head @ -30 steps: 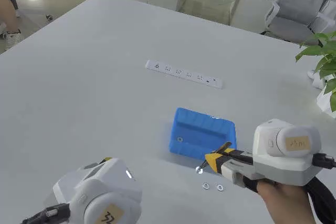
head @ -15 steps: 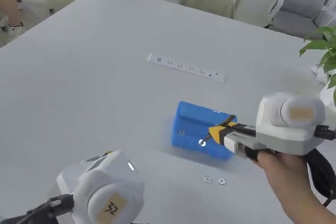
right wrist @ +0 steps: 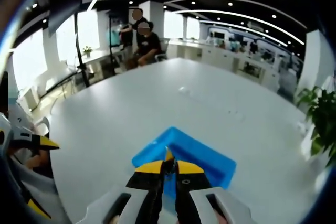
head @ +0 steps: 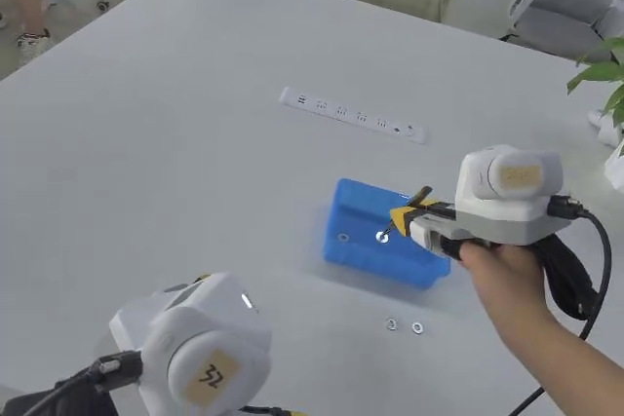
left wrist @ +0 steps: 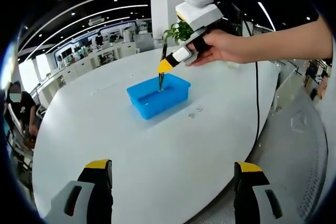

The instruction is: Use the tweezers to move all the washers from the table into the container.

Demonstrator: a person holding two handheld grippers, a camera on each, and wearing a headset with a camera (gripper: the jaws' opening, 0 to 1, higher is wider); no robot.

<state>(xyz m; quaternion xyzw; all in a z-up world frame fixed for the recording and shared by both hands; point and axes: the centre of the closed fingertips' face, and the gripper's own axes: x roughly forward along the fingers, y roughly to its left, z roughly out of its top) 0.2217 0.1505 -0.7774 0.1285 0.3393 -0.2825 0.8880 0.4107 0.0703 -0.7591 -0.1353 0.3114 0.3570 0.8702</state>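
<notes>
Hovering over the shallow blue rectangular plastic container (head: 373,267), with the right gripper (head: 402,214) clenched on a pair of thin dark metal tweezers (left wrist: 161,81) pointed down into the open top. Carrying, to judge by the bright speck at the tweezer tip, one small flat silver metal washer (head: 382,237), held above the container floor and not yet let go. Showing another washer (head: 342,237) already lying inside near the left wall, and two more washers (head: 392,324) side by side on the pale grey table (head: 146,143), just in front of the container, close together though seemingly not touching. Holding the left gripper (left wrist: 173,198) released, jaws spread wide, toward the person's side of the table and well apart from the container. Leaving a long white power strip (head: 353,116) beyond the container, away from the work. Judging the washers light, stiff, thin and slippery: easy to flick away or drop from a loose pinch, awkward to lift off a smooth tabletop. Probably best taken across the ring, one tweezer point through the hole and the other outside the rim, or edge to edge after tipping one side up. Calling for a steady, moderate squeeze on the tweezers, for fear of springing a washer out, and for a low release to avoid a bounce over the wall.
</notes>
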